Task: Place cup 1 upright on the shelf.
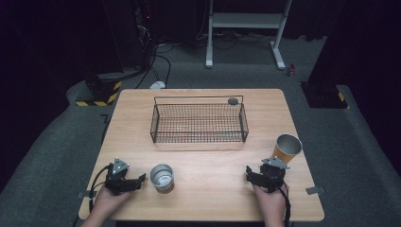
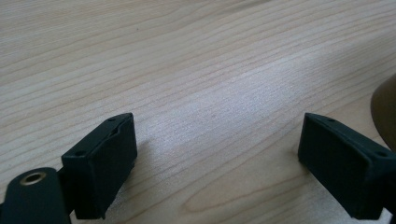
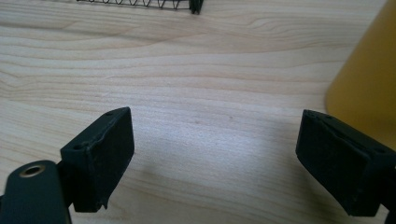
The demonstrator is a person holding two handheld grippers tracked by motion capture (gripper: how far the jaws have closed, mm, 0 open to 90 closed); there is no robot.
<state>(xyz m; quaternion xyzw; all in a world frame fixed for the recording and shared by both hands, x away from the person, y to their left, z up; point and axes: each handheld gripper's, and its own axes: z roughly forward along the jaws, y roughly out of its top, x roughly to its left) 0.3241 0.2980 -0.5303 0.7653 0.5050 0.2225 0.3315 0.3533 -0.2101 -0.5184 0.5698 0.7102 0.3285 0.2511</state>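
Left gripper down front, jaws apart and empty, steel cup just beside its tips. Right gripper likewise gaping, nothing held, orange cup close behind it.

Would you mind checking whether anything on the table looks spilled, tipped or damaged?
Nothing stands out. The silver metal cup and the orange paper cup both stand upright, the black wire basket sits square on the wooden table, and no spill shows.

High view: overhead, facing forward-down on the whole table. Gripper views: low, close on the near edge's wood, shared with it.
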